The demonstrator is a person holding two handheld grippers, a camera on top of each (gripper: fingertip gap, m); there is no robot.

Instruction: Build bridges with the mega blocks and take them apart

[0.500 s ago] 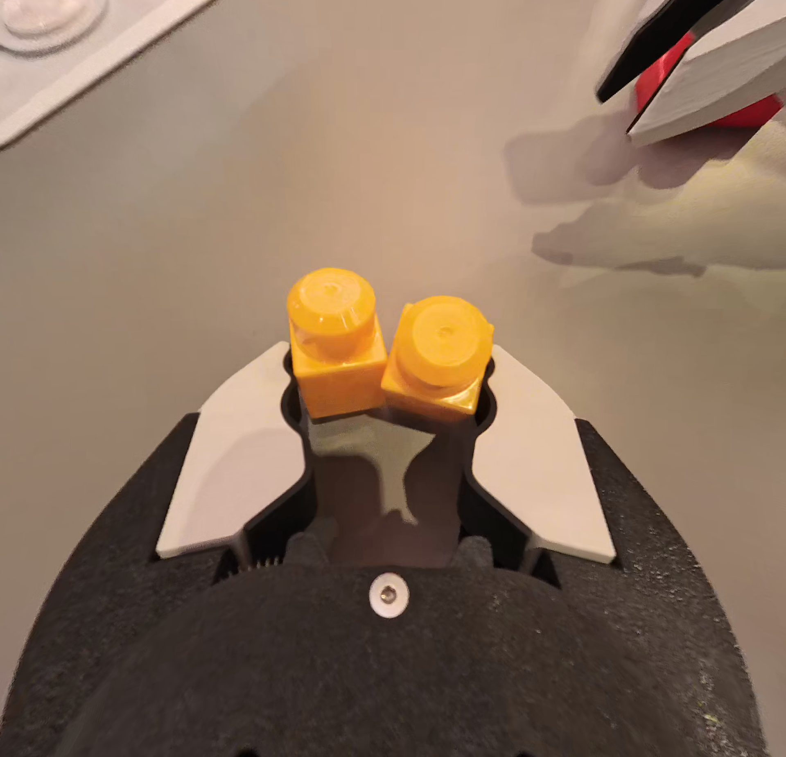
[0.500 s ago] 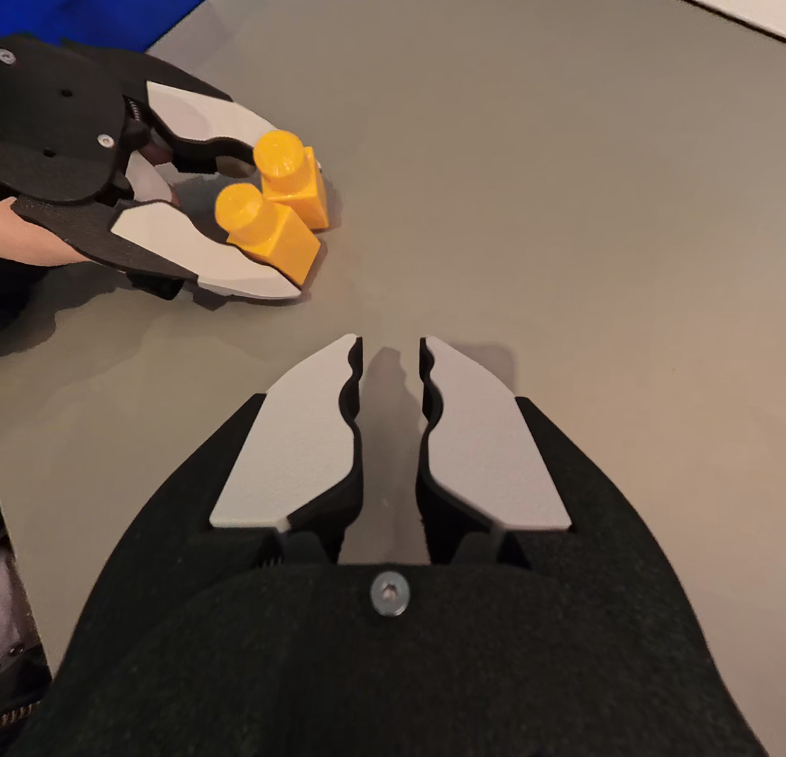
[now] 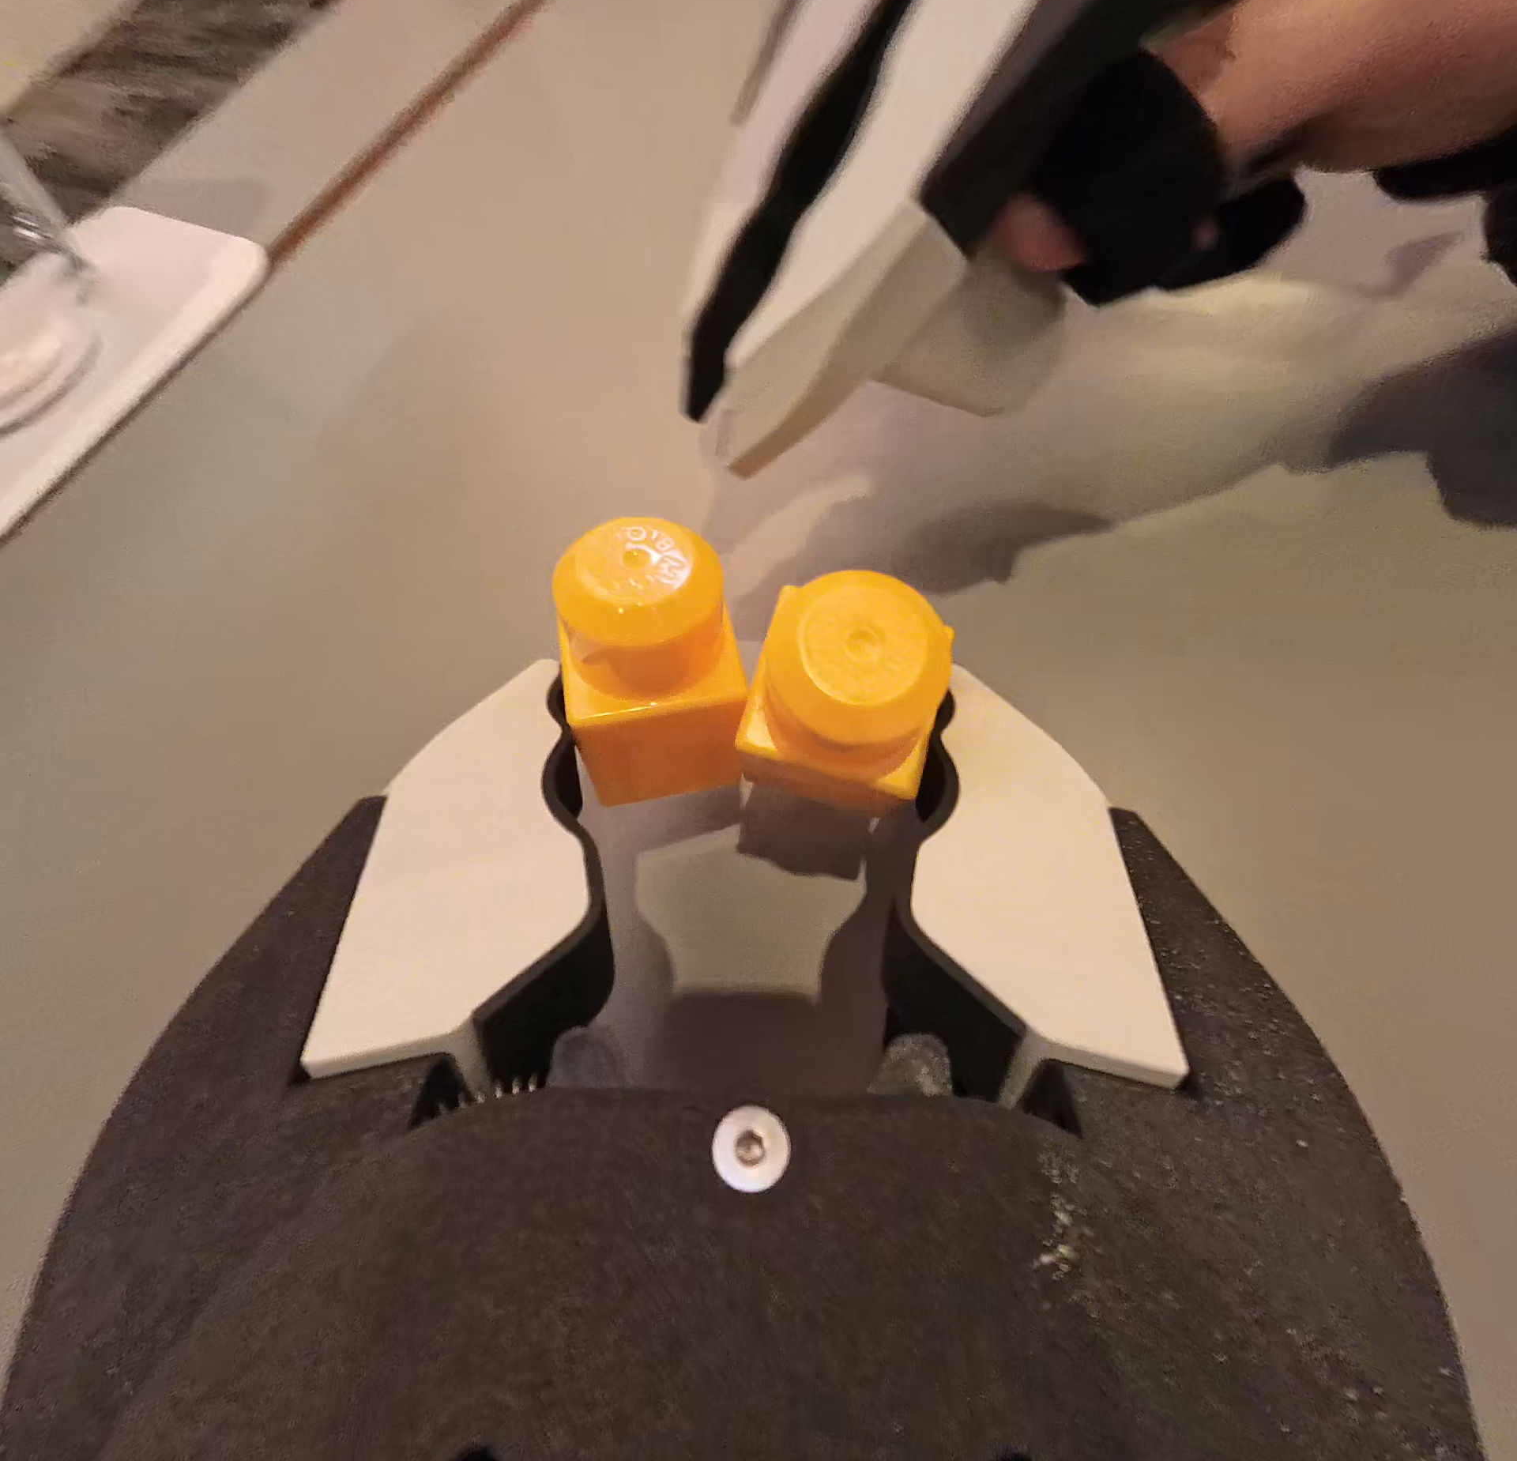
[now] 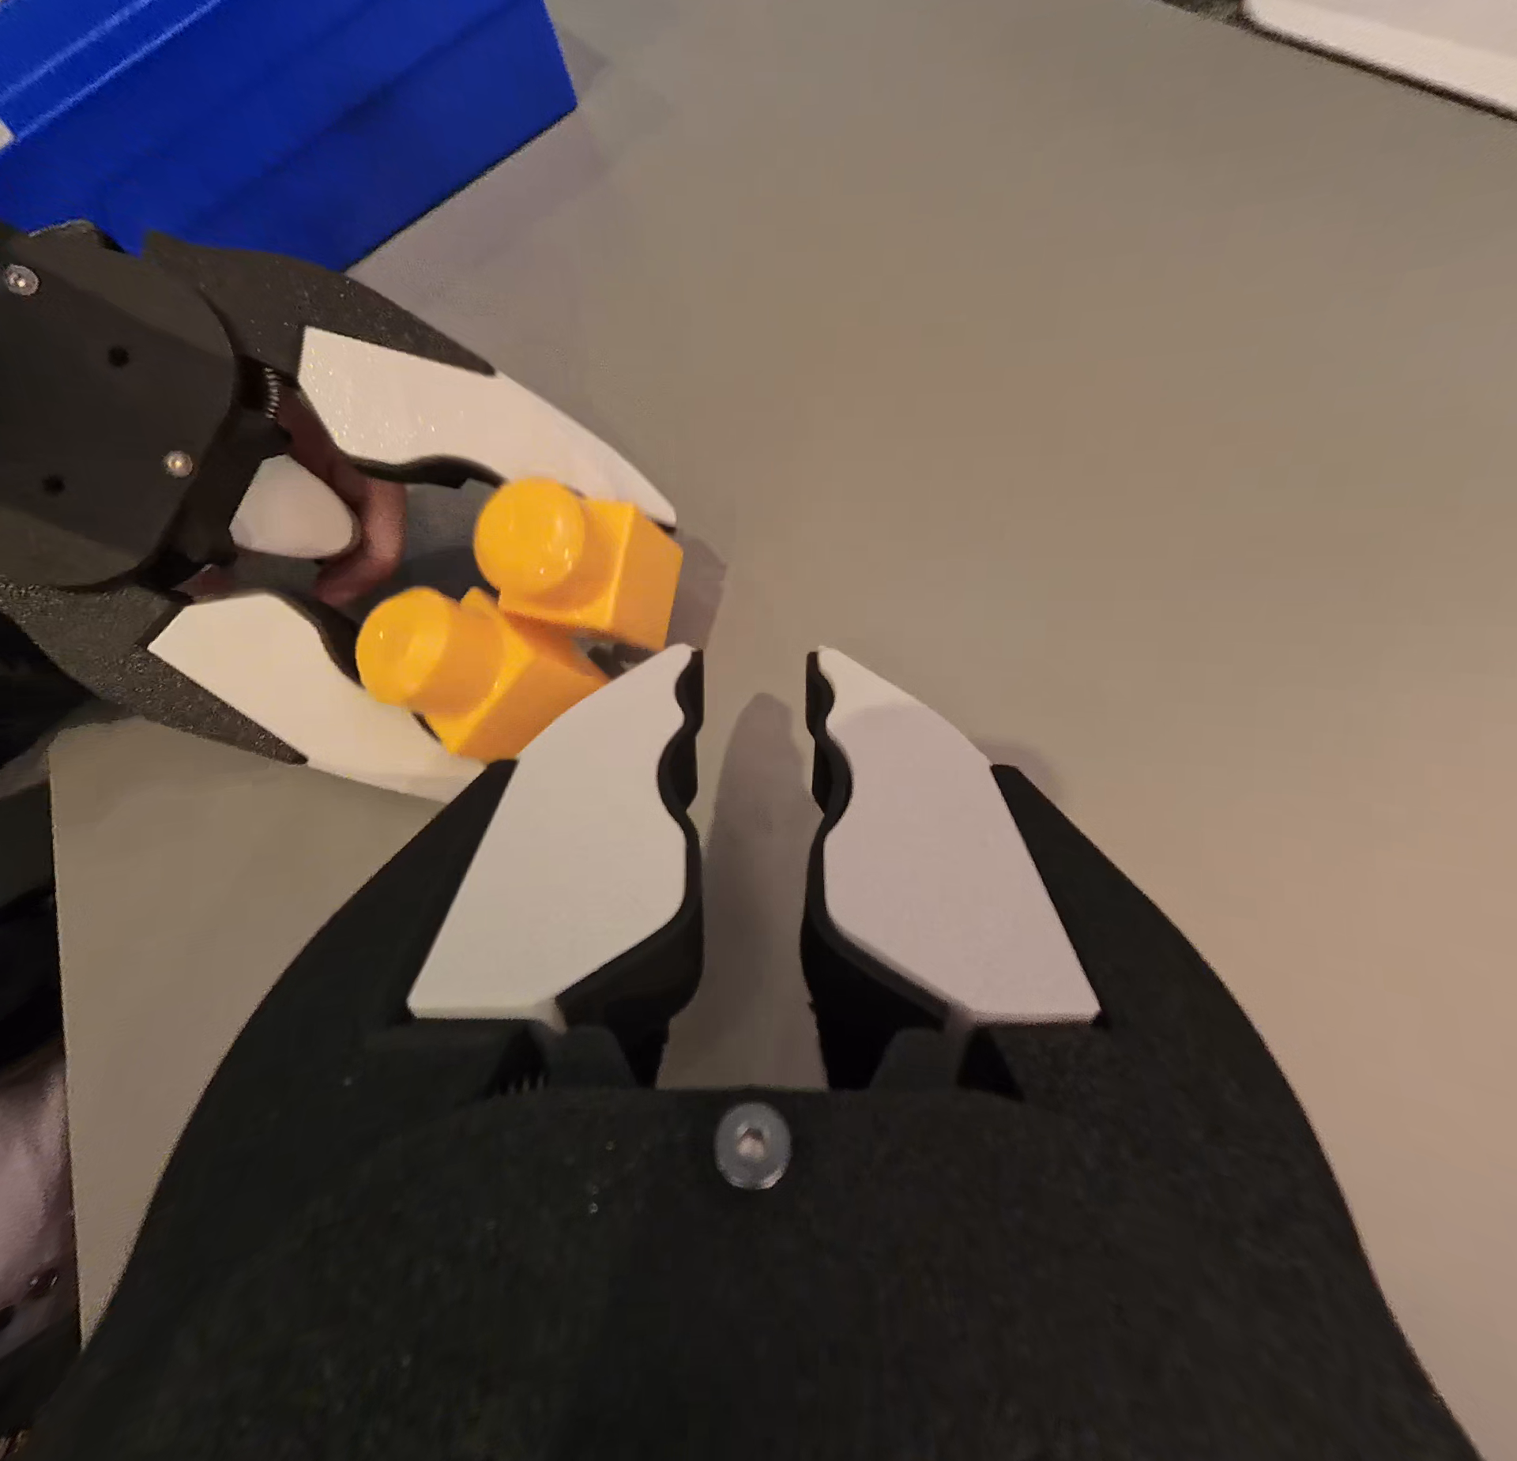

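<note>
Clamping two small orange single-stud plastic blocks (image 3: 751, 683) side by side, the left gripper (image 3: 751, 724) holds them just above the grey tabletop (image 3: 410, 518), studs splayed apart. The right gripper (image 4: 755, 691), jaws parted and empty, sits just beside them. It probably should close squarely on one block's body, below the stud, then pull straight; the blurred view hides whether they interlock.

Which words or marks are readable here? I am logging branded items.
Left-hand yellow block, left wrist view: raised lettering ringing its stud top; not quoted.
Right-hand yellow block: stud top shows no readable marks.
Elsewhere: none visible.
</note>
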